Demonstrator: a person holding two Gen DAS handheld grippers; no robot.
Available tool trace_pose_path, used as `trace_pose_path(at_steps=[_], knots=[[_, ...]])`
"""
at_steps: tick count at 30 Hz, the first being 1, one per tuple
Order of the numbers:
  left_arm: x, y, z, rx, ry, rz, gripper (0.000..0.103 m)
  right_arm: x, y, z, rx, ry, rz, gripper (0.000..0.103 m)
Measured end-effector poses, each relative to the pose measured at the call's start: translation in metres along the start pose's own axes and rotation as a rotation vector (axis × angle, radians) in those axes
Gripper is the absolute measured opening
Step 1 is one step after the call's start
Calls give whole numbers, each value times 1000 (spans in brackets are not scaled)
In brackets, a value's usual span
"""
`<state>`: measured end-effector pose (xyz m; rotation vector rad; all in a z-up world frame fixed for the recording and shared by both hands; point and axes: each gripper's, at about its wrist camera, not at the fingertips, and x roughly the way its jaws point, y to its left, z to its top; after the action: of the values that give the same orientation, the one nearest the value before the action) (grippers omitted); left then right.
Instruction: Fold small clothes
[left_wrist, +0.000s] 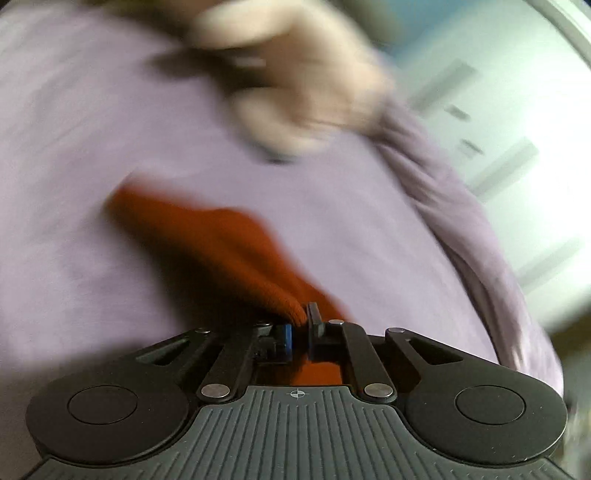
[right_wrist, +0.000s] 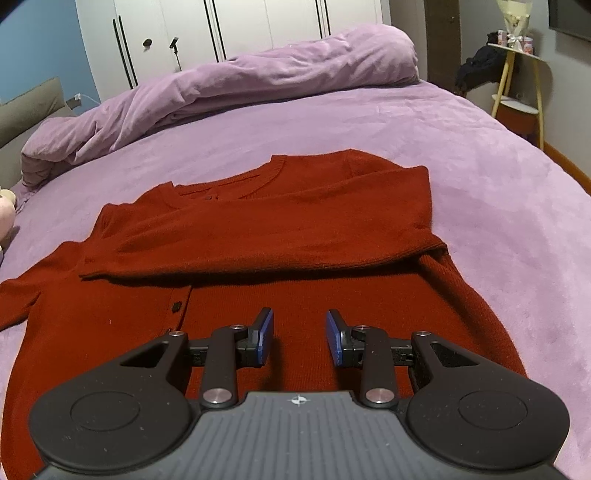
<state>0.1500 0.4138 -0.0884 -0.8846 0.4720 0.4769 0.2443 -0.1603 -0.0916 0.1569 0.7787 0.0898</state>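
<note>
One red cardigan (right_wrist: 280, 236) flat on purple bed (right_wrist: 480, 184), sleeve folded across; left gripper (left_wrist: 299, 325) clamped on cardigan edge; right gripper (right_wrist: 300, 338) above cardigan, jaws apart, empty

Lilac bed (right_wrist: 461, 155) with a bunched duvet (right_wrist: 229, 85), white wardrobe doors (right_wrist: 258, 22) behind, blue wall (right_wrist: 33, 48), yellow-legged side table (right_wrist: 517, 74).

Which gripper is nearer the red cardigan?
Left. The left gripper is shut on an edge of the red cardigan; the right gripper hangs open above it, not touching.
</note>
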Motion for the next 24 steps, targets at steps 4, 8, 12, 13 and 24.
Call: trace_pose_path(at_steps=[4,8,12,13,24], knots=[[-21,-115,-32,344,20,-225,8,-2,-2,1,20,-14,12,30],[-45,-216,-100,612,77,-482,10,-8,-4,2,34,-23,37,30],[-43,-262,-178,798,211,-571,40,-14,-9,5,51,-39,58,30],[-40,-265,-193,837,232,-553,54,-15,-11,6,58,-41,62,30],[-23,-184,-200,752,303,-172,61,35,-4,36,195,79,338,48]])
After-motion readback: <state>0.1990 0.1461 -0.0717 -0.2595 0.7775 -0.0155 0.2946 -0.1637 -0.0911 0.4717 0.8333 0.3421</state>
